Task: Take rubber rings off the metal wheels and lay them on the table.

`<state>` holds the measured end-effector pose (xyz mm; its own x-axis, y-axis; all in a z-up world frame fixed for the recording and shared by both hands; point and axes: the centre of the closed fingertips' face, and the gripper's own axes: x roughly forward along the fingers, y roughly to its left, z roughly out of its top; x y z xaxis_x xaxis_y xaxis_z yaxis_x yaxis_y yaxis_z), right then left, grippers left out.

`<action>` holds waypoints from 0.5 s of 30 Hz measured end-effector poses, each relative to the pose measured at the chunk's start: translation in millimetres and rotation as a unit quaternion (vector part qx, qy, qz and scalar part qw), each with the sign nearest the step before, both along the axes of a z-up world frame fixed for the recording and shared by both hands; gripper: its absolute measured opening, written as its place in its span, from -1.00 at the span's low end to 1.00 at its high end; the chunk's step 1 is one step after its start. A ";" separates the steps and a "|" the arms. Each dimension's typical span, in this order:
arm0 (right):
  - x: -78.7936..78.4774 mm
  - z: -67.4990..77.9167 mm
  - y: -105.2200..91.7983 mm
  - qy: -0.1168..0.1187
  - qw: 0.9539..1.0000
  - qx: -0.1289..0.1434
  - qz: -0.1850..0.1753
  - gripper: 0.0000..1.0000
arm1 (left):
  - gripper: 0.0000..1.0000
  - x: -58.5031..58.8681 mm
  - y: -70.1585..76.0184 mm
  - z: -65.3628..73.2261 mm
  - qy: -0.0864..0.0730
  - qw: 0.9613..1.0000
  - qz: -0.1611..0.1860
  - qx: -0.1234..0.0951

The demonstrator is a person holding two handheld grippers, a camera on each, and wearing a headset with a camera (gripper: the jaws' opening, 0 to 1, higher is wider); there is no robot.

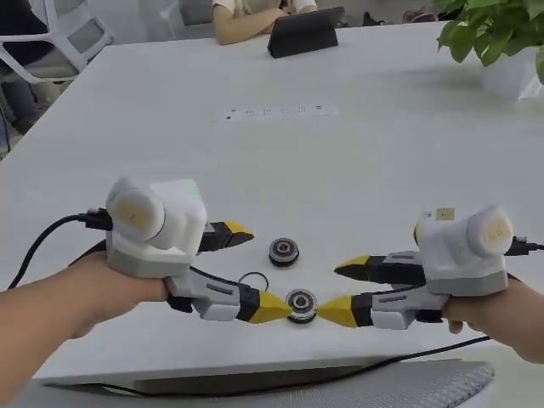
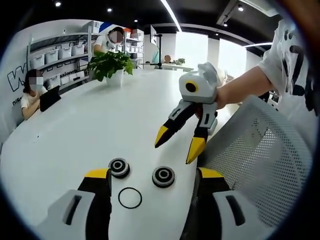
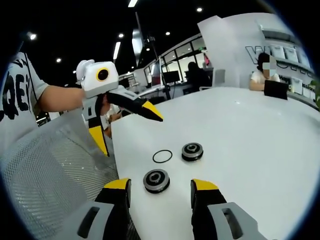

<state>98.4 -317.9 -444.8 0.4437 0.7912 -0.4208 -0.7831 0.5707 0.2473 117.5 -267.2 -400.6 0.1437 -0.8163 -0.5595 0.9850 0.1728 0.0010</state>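
Near metal wheel (image 1: pixel 300 304) being flanked by left gripper (image 1: pixel 265 272) and right gripper (image 1: pixel 331 289), jaws spread on both. Next likely: wheel needing clamping, rubber ring (image 3: pixel 146 181) peeling off.

**A:** Where are the wheels?

**B:** Lower centre of the head view. The near wheel (image 1: pixel 300 304) sits on the table (image 1: pixel 357 170), between the left gripper (image 1: pixel 270 272) and the right gripper (image 1: pixel 327 289). The far wheel (image 1: pixel 284 251) sits just behind it, apart.

**A:** And the ring?

**B:** The ring (image 2: pixel 118 198) lies flat on the table, just left of both wheels.

**A:** The far end?

**B:** A tablet (image 1: pixel 304 32) at top centre with a person (image 1: pixel 246 19) behind it, a plant (image 1: pixel 497 30) at upper right, and a chair (image 1: pixel 64 38) at upper left.
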 end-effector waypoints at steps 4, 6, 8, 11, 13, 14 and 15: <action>-0.5 -3.3 -0.1 0.003 1.000 0.000 -0.001 -0.08 | 0.32 2.1 -2.0 -2.8 -0.001 1.000 0.001 0.003; -0.5 -5.0 0.3 0.005 1.000 0.000 0.000 -0.08 | 0.33 2.2 -3.2 -5.0 0.000 1.000 0.000 0.005; -1.2 -6.3 1.8 0.006 1.000 -0.001 0.001 -0.08 | 0.32 2.9 -3.2 -8.9 0.000 1.000 -0.001 0.009; -2.0 -9.4 4.4 0.006 1.000 -0.002 0.006 -0.09 | 0.26 0.9 -6.0 -12.1 0.005 1.000 -0.006 0.011; -1.9 -10.9 5.6 0.006 1.000 -0.002 0.007 -0.10 | 0.20 -0.4 -8.4 -13.7 0.005 1.000 -0.011 0.011; -1.3 -12.7 5.8 0.007 1.000 -0.003 0.007 -0.11 | 0.18 -1.0 -10.0 -15.4 0.008 1.000 -0.013 0.012; -1.1 -13.5 6.2 0.008 1.000 -0.003 0.008 -0.11 | 0.16 -1.3 -10.8 -16.8 0.009 1.000 -0.015 0.014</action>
<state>97.4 -311.8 -458.3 0.4254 0.7953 -0.4320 -0.7878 0.5603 0.2559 116.2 -277.9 -417.4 0.1103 -0.8039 -0.5844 0.9895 0.1442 -0.0118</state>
